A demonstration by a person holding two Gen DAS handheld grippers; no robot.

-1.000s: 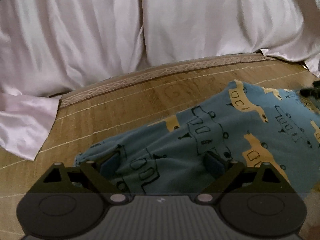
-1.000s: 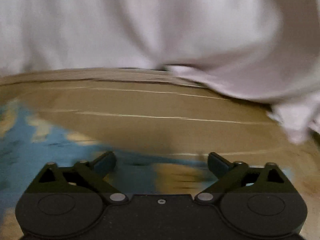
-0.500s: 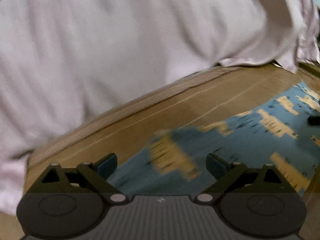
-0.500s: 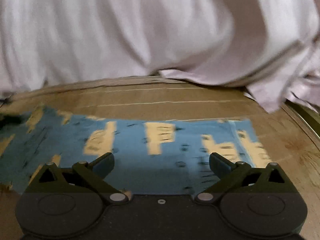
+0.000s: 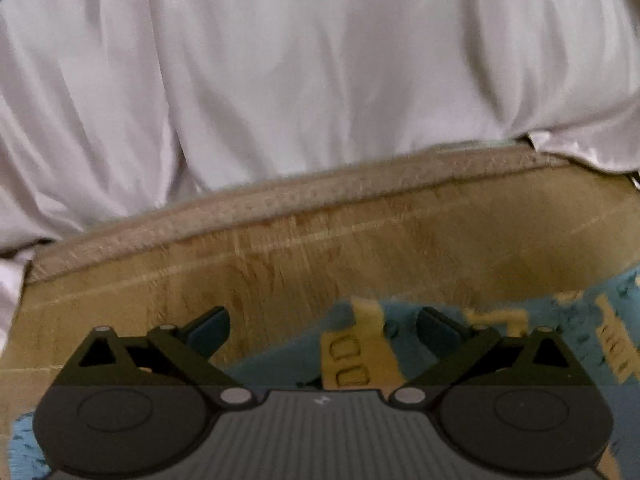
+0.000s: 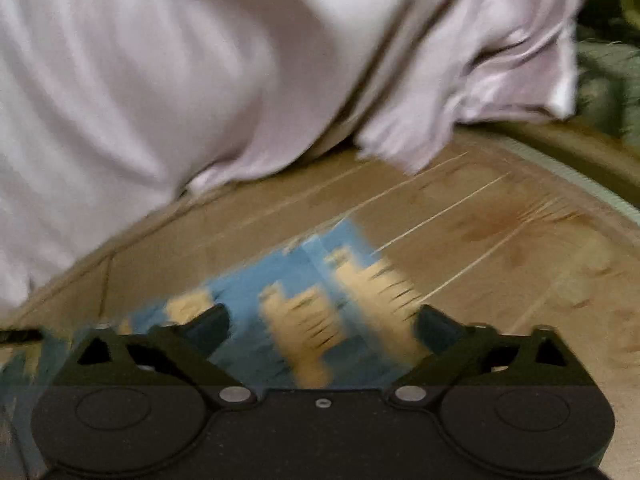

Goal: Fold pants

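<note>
Blue pants (image 5: 352, 356) beneath both parted tongs (image 6: 322, 330).

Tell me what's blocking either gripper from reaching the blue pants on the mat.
Nothing visible. The pants lie directly between the left gripper's open fingers, and likewise under the right gripper. The white bedding sits farther back on the mat.

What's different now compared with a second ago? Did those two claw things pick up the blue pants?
No. Both cameras swung: the left gripper now faces the mat's far edge, with the pants low in its view. The right gripper now looks over one end of them. Both stayed open and empty; the pants still lie on the mat, white bedding behind.
</note>
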